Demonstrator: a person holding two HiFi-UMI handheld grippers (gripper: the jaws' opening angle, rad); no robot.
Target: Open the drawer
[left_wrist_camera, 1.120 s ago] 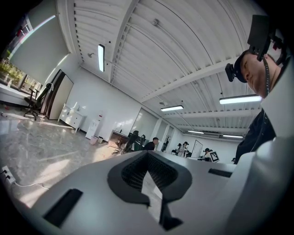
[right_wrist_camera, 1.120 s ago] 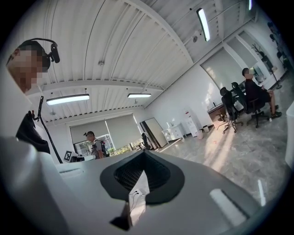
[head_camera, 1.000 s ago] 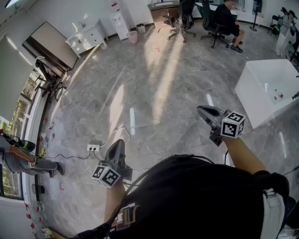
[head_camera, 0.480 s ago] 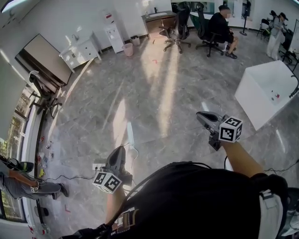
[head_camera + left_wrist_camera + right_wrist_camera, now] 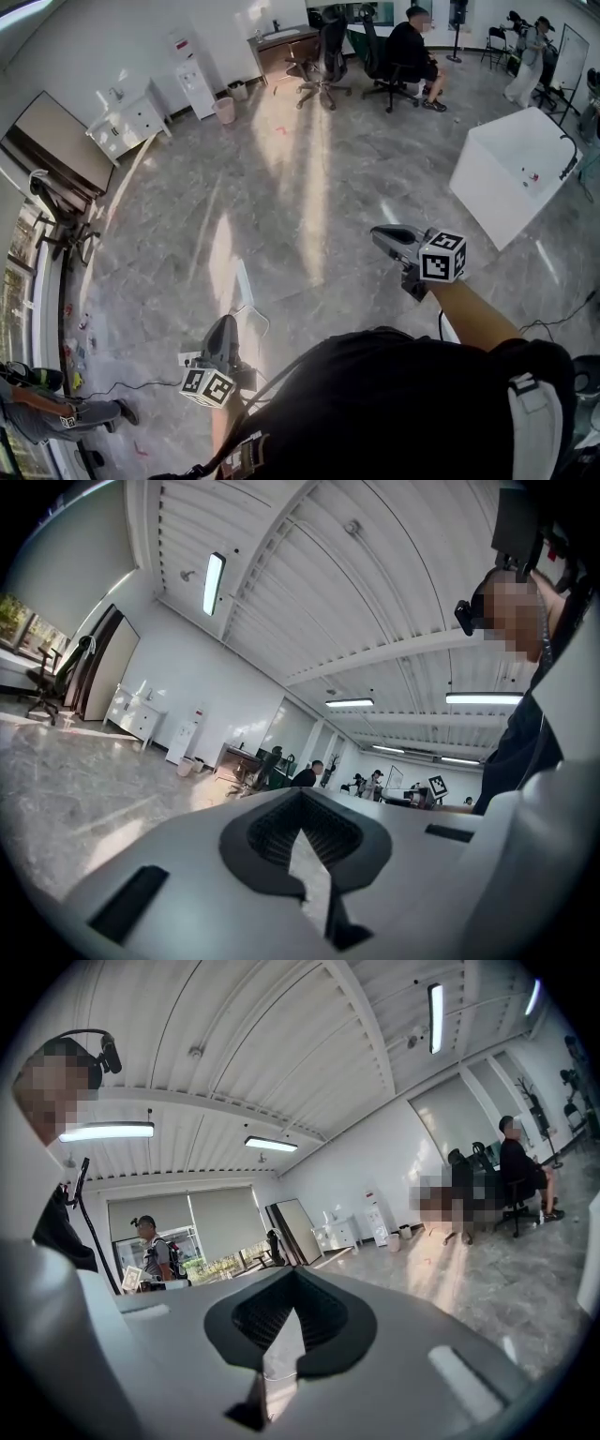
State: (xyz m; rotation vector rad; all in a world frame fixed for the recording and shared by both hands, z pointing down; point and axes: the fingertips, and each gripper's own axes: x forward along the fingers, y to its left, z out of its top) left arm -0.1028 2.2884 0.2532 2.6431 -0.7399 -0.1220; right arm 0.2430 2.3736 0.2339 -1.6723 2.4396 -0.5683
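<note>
At far left, against the wall, the white drawer cabinet (image 5: 129,124) stands well apart from both grippers. Lower centre-left, the left gripper (image 5: 223,328) has its jaws together and holds nothing, above the grey floor (image 5: 309,187). Further right, the right gripper (image 5: 382,234) is likewise closed and empty. A white tub (image 5: 511,178) stands at right.

Head view steeply down, gripper views level

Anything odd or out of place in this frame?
Nothing spilled or damaged. Only a power strip with loose cable lies on the open floor near the left gripper; the drawer cabinet stands far off.
</note>
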